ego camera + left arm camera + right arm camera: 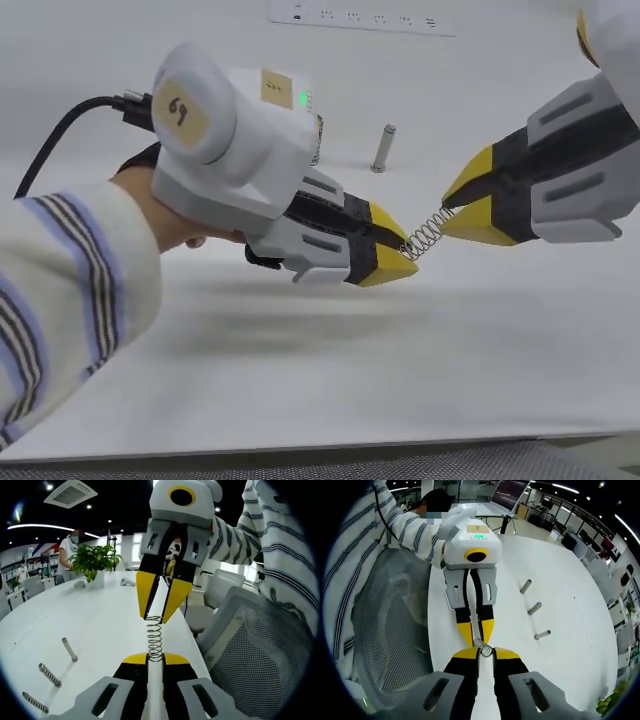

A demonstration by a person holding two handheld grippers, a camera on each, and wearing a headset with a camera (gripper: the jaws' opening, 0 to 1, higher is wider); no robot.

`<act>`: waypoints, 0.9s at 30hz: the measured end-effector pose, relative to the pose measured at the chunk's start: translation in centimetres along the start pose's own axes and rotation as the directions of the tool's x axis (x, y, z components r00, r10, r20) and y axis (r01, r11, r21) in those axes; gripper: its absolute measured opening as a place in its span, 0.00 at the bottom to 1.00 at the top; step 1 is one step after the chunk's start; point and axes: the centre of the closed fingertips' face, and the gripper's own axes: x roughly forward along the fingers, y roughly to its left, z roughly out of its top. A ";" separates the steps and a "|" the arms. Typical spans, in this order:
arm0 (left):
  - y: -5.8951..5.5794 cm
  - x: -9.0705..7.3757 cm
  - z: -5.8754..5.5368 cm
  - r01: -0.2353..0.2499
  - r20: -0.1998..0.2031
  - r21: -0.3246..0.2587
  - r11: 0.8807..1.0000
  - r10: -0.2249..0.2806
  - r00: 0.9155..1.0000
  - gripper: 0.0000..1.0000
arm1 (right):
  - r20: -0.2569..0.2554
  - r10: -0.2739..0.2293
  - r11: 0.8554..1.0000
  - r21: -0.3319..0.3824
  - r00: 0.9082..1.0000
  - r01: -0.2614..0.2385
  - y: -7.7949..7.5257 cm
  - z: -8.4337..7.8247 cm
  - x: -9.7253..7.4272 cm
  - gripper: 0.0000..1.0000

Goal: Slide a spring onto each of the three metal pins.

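A small metal spring [428,238] hangs in the air above the white table, stretched between my two grippers. My left gripper [405,257] comes in from the left and is shut on the spring's lower end [155,639]. My right gripper [447,213] reaches in from the right and is shut on the other end [484,648]. One bare metal pin [384,148] stands upright behind them. In the left gripper view the bare pin [69,649] stands beside two pins that carry springs [50,675] [35,702]. The right gripper view shows these as two sprung pins [525,586] [534,608] and the bare pin [542,634].
The white table [300,380] stretches wide around the pins. A power strip [360,17] lies at its far edge. A mesh office chair [250,650] stands by the table's near side. A potted plant [92,560] sits far down the table, with a person standing behind it.
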 end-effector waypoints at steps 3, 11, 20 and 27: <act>-0.1 0.1 0.0 0.002 0.000 0.002 1.000 -0.002 1.000 0.02 | -0.010 0.002 1.000 0.000 1.000 -0.002 0.1 0.0 0.0 0.07; -0.3 0.4 0.1 0.016 0.004 0.007 1.000 -0.016 1.000 0.02 | -0.020 0.011 1.000 -0.010 1.000 -0.011 0.3 0.0 -0.1 0.07; -0.7 0.1 0.2 0.038 0.005 0.026 0.999 -0.038 0.999 0.02 | -0.023 0.039 0.999 -0.005 0.999 -0.039 0.8 -0.3 -0.4 0.08; -0.7 -0.5 0.7 0.041 0.026 0.033 0.999 -0.042 0.999 0.02 | 0.029 0.071 0.997 0.034 0.997 -0.072 0.9 0.3 -0.9 0.08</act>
